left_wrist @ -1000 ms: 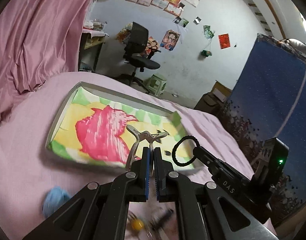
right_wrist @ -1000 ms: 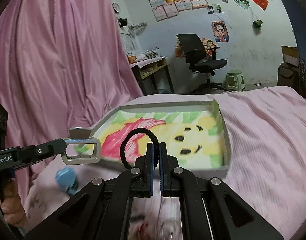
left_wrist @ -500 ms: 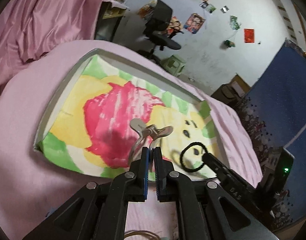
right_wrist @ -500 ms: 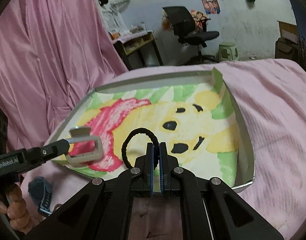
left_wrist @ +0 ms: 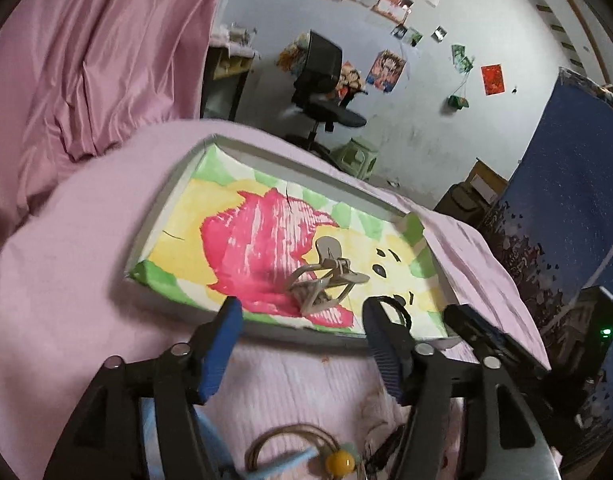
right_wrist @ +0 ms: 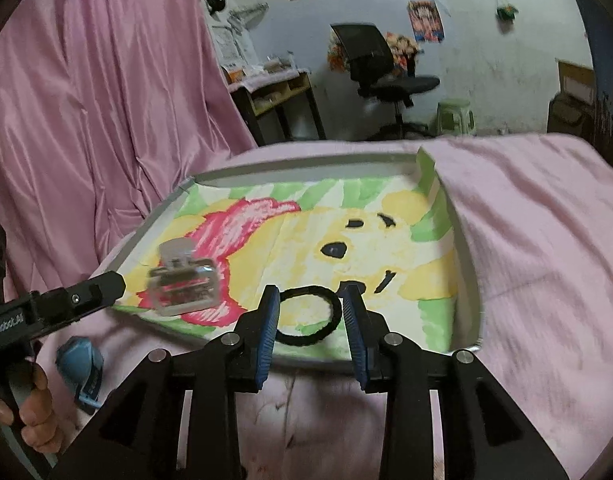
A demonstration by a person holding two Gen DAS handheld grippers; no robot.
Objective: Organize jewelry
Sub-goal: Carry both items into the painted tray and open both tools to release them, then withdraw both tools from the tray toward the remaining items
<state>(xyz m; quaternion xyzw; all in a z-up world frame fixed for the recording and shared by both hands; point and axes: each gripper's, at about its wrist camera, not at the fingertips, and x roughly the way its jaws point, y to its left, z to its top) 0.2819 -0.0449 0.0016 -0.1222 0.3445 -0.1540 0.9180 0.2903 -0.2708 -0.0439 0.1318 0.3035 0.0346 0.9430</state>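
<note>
The left gripper (left_wrist: 300,320) has jaws opening, nothing gripped; the grey metal claw hair clip (left_wrist: 324,280) lies loose at 12 o'clock. The right gripper (right_wrist: 311,312) has jaws opening around the untouched black elastic hair tie (right_wrist: 308,314). Both lie in the shallow grey tray (right_wrist: 298,162) with a painted cartoon-bear lining, on the pink-covered bed (right_wrist: 546,240).

In the right wrist view the hair claw clip (right_wrist: 184,278) is smeared by motion blur, its teeth indistinct. The black hair tie (right_wrist: 308,315) is partly hidden in the left wrist view – only an arc shows behind the left gripper's (left_wrist: 300,322) right finger. At that view's bottom edge, a yellow bead (left_wrist: 339,461) on a looped cord is cut off and blurred. The person's hand (right_wrist: 30,410) is cropped at the right wrist view's left edge – fingers only.
</note>
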